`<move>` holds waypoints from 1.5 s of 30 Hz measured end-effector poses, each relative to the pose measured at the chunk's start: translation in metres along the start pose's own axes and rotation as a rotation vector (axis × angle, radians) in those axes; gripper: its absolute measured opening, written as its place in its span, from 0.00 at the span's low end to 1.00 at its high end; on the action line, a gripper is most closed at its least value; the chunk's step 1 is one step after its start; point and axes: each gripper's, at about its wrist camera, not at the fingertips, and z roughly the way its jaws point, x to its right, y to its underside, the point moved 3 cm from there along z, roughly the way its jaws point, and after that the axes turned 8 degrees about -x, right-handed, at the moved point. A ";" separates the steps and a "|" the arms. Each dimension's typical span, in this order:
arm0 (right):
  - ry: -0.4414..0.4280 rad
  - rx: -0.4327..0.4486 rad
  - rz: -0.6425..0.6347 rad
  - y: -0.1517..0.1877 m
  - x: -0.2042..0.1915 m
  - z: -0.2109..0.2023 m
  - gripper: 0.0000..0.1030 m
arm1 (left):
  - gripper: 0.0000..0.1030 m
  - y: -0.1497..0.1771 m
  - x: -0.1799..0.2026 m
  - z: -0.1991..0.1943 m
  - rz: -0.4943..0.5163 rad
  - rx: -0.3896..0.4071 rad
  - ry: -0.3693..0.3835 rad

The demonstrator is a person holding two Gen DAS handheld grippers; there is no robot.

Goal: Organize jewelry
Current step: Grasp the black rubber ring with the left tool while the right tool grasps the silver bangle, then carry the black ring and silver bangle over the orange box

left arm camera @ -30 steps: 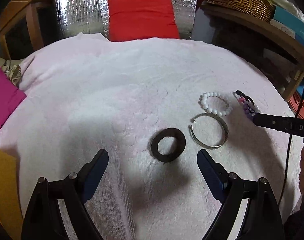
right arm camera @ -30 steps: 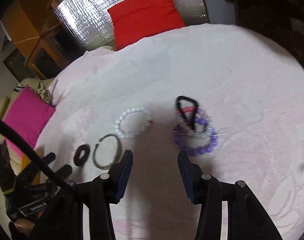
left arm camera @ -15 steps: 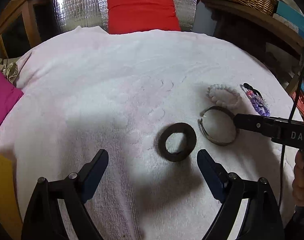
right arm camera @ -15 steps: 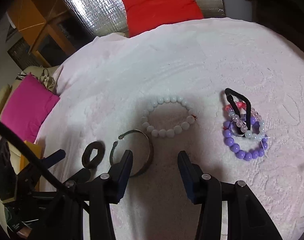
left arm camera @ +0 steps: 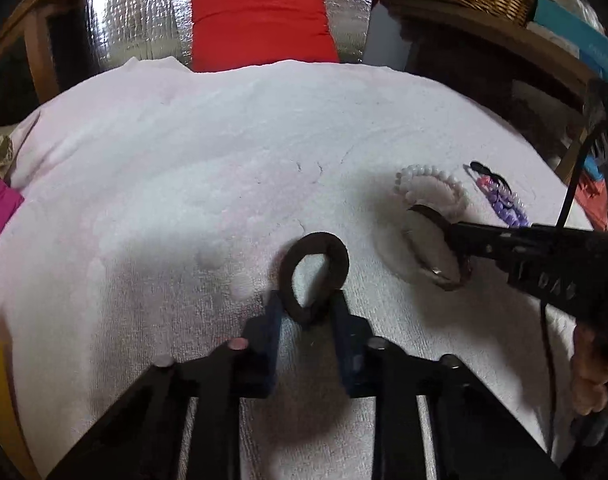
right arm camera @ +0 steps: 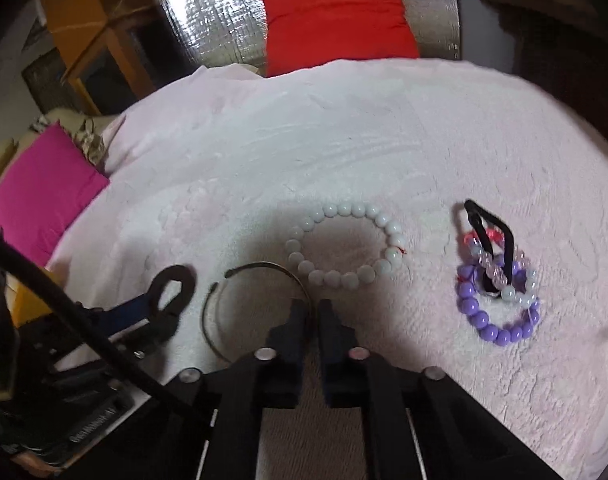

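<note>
Left gripper [left arm camera: 307,312] just closed, pinching dark hair tie [left arm camera: 316,276], on white towel [left arm camera: 183,184]

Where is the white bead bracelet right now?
In the right wrist view the white bead bracelet lies on the pink towel near the middle, between the metal bangle on its left and the purple bead bracelet on its right.

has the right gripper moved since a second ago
Yes. The right gripper has shifted left, from the purple bead bracelet to the metal bangle, closing on it.
</note>
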 end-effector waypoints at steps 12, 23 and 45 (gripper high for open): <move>0.027 0.036 -0.011 0.007 0.006 -0.020 0.03 | 0.11 0.002 -0.013 -0.016 -0.087 0.030 0.017; -0.005 0.053 0.010 0.018 -0.001 -0.042 0.03 | 0.11 0.018 -0.013 -0.066 -0.146 0.084 -0.063; -0.161 0.080 -0.283 0.031 -0.229 -0.082 0.03 | 0.11 0.185 -0.178 -0.270 -0.521 0.320 -0.434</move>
